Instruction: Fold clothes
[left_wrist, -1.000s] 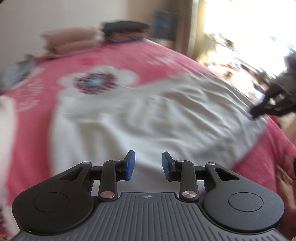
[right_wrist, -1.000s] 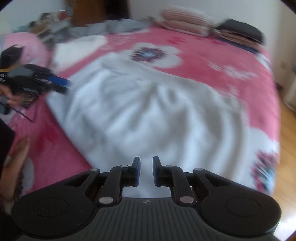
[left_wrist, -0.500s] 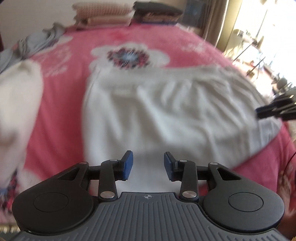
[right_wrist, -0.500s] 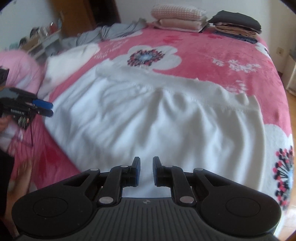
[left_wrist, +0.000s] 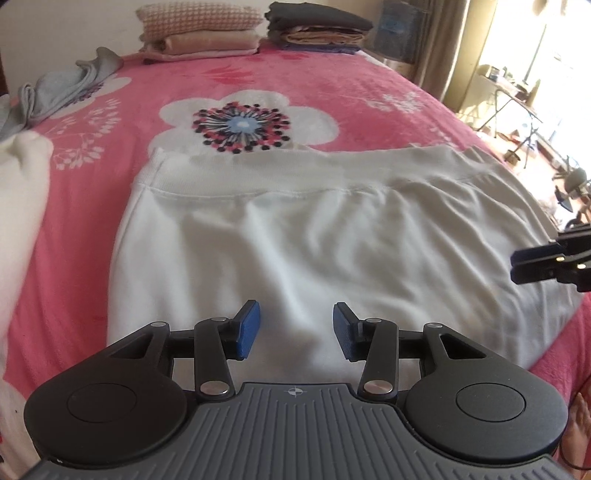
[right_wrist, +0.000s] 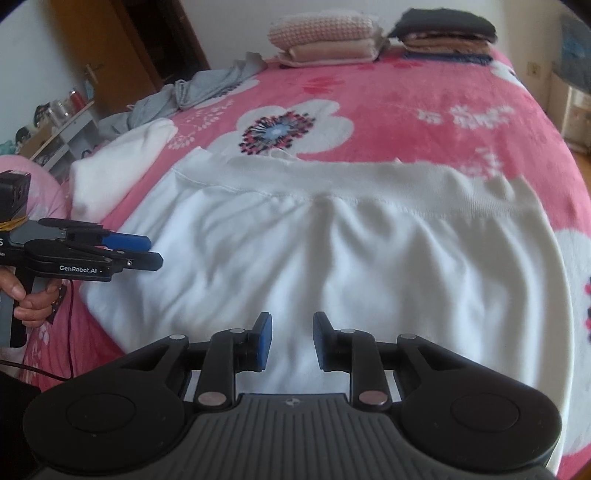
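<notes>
On my screens: one white garment, spread flat and wrinkled on the pink flowered bedspread, ribbed band at its far edge, near edge running under both tools. My left gripper hangs over that near edge, jaws apart and just now widening, nothing between the blue pads. My right gripper likewise, a narrower gap, also just widening, empty. No containers in sight; what is stored sits stacked at the far end of the bed: a pink folded pile and a dark folded pile. A second white garment lies left of the first, a grey crumpled garment beyond it. Right view only: a wooden door, a shelf with jars, a hand on the left tool's grip. Left view only: bright window side, overexposed, furniture there indistinct. The garment's near hem is hidden behind the tool bodies.
</notes>
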